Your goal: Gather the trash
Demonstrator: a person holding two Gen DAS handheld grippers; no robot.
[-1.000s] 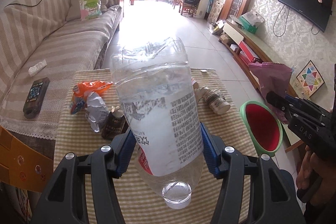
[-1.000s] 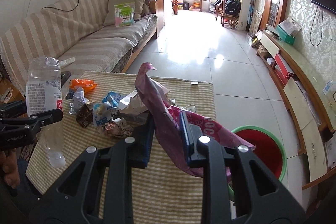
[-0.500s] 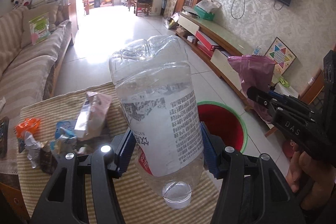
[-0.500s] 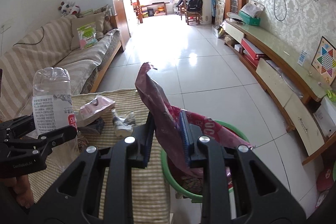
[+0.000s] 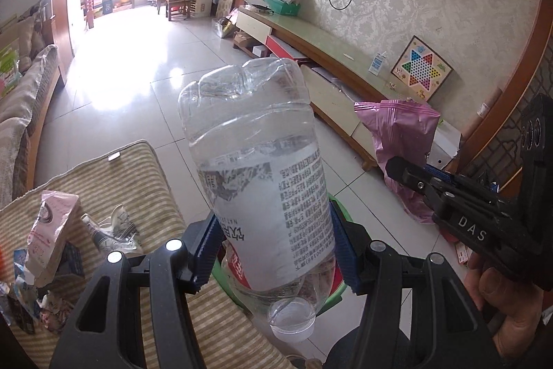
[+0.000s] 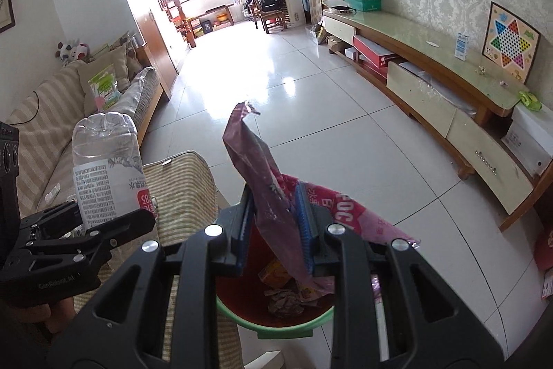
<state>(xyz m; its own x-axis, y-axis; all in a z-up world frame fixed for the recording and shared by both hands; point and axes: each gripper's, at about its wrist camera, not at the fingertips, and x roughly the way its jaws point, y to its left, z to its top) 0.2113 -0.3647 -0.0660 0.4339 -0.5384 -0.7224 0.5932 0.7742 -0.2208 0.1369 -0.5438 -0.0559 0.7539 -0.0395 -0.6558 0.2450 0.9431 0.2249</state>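
My left gripper (image 5: 273,251) is shut on a clear plastic bottle (image 5: 255,168) with a white label, held cap down over the table edge; the bottle also shows in the right wrist view (image 6: 107,168). My right gripper (image 6: 273,227) is shut on a purple-pink snack bag (image 6: 266,196), held right above the red bin with a green rim (image 6: 276,327), which holds some trash. The bag (image 5: 401,140) and right gripper (image 5: 432,182) show at the right of the left wrist view. The bin's rim (image 5: 340,289) peeks out behind the bottle.
More trash lies on the striped tablecloth (image 5: 138,182): a pink wrapper (image 5: 52,230), a crushed small bottle (image 5: 110,230), crumpled wrappers (image 5: 24,303). A striped sofa (image 6: 69,113) stands left, a low TV cabinet (image 6: 432,64) right, tiled floor (image 6: 311,113) between.
Both grippers have swung right, away from the table's trash pile toward the bin. The snack bag now hangs over the bin opening; the bottle has moved to the table's right edge.
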